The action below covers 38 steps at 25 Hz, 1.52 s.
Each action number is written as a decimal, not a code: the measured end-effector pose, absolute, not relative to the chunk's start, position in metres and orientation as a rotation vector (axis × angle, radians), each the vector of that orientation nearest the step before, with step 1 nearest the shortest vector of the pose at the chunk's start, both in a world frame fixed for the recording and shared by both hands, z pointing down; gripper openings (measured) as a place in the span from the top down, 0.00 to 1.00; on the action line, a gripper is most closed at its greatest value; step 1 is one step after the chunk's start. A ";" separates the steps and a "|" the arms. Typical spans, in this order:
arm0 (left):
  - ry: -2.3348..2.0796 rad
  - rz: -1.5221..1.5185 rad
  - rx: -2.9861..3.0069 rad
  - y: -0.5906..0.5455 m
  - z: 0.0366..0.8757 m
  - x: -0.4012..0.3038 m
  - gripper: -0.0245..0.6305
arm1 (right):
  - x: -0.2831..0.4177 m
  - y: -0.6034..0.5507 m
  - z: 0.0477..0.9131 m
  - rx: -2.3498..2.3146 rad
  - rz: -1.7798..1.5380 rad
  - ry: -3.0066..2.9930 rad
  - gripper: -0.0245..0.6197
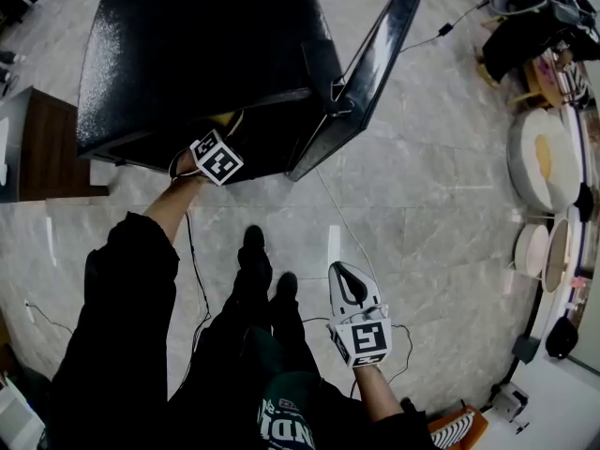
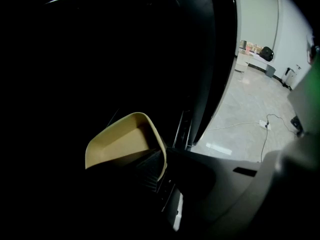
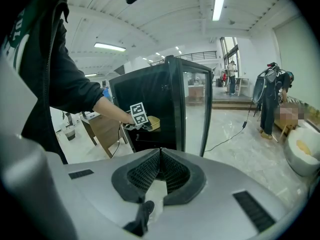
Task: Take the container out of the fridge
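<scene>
**Left gripper clamps the container inside the open fridge**

The black fridge [image 1: 187,54] has its door [image 1: 361,82] swung wide, which leaves room for an arm to reach in. The beige container [image 2: 120,141] is inside, close to the front opening and not yet lifted out. The left gripper [image 2: 161,166] reaches down into it with its jaws clenched on the near wall, one pad inside and one outside, a hold that looks suited to drawing it out. The right gripper [image 3: 159,156] hangs by the person's waist, jaws together on nothing, clear of the doorway.
</scene>
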<state>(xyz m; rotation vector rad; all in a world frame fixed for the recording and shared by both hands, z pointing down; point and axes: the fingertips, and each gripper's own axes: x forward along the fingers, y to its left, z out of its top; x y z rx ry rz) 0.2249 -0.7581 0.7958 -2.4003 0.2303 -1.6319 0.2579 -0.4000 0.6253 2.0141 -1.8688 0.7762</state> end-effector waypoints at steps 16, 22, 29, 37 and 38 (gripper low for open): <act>0.145 -1.568 -2.426 -0.718 0.764 0.218 0.91 | 0.245 -0.400 0.616 2.002 0.762 -1.933 0.91; 0.086 -1.555 -2.406 -0.692 0.741 0.210 0.91 | 0.242 -0.395 0.606 1.998 0.738 -1.946 0.91; 0.019 -1.542 -2.378 -0.658 0.721 0.199 0.91 | 0.241 -0.385 0.597 2.009 0.724 -1.947 0.91; -0.041 -1.542 -2.374 -0.620 0.692 0.180 0.91 | 0.239 -0.375 0.579 2.038 0.712 -1.953 0.91; -0.054 -1.543 -2.373 -0.613 0.689 0.177 0.91 | 0.238 -0.374 0.577 2.041 0.711 -1.958 0.90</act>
